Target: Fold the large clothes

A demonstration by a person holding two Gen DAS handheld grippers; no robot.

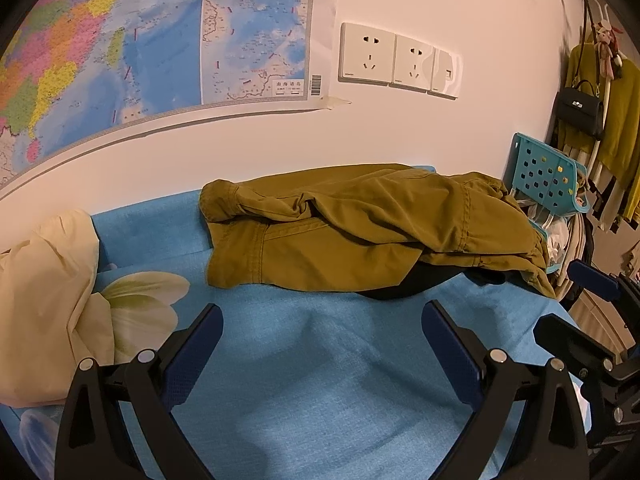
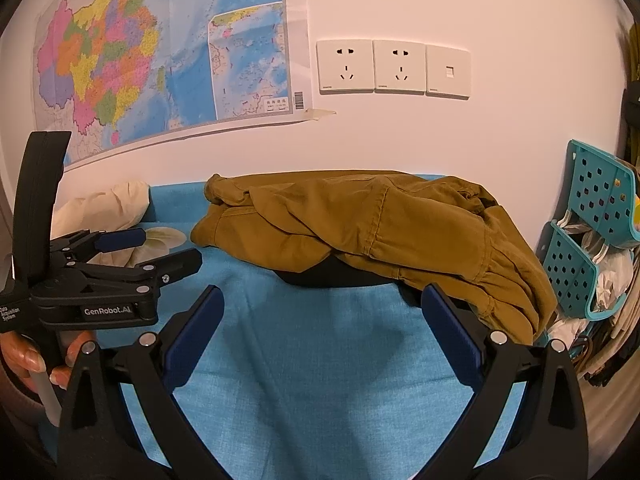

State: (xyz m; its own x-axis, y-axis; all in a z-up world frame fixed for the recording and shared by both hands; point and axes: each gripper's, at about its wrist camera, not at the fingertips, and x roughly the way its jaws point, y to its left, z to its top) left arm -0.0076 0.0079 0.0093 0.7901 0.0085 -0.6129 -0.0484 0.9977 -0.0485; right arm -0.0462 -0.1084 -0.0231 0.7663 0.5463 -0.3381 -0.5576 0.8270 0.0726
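A crumpled olive-brown garment (image 1: 360,232) lies on the blue bed sheet (image 1: 320,360) near the wall, with a dark piece of cloth (image 1: 404,284) under its front edge. It also shows in the right wrist view (image 2: 380,232). My left gripper (image 1: 322,320) is open and empty, above the sheet just in front of the garment. My right gripper (image 2: 320,304) is open and empty, its right finger close to the garment's front right hem. The left gripper also shows at the left of the right wrist view (image 2: 160,252), open.
A cream pillow (image 1: 44,300) lies at the left of the bed. A teal perforated basket (image 2: 592,240) with clutter stands at the bed's right end. Wall sockets (image 1: 396,60) and a map (image 1: 120,40) are on the wall behind. Clothes and a bag (image 1: 580,108) hang at far right.
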